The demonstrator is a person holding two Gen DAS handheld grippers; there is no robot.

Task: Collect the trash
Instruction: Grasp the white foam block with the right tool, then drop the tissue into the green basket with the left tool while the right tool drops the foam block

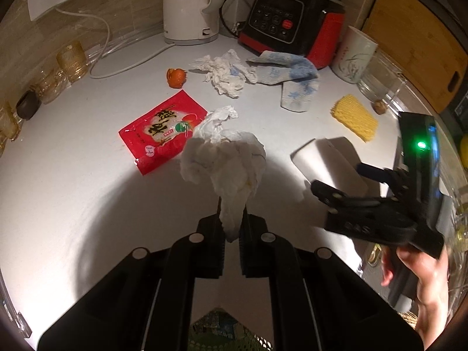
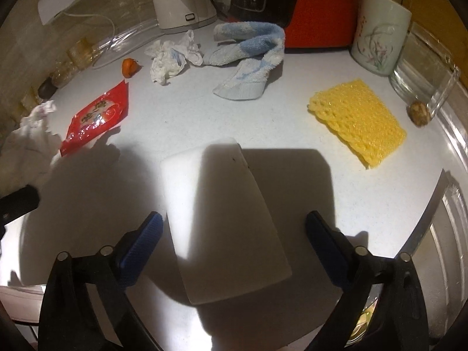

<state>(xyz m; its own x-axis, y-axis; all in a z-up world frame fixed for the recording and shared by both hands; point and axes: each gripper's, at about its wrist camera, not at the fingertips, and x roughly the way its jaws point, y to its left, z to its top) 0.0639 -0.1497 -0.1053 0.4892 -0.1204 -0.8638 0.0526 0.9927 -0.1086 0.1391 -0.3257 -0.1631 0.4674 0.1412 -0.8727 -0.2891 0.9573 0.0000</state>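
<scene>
White tissue wad hangs pinched by its lower tail in the left claw, clear of the desk – featherlight, soft, likely to tear or slip if tugged. The right claw stands wide apart astride a white foam block, not pressing it – light and stiff-looking, best squeezed across its long sides

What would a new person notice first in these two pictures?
First, the crumpled white tissue pinched in the shut left tool, lifted above the counter. Next, the white block lying between the open fingers of the right tool. The red snack packet lies flat just behind the tissue.
</scene>
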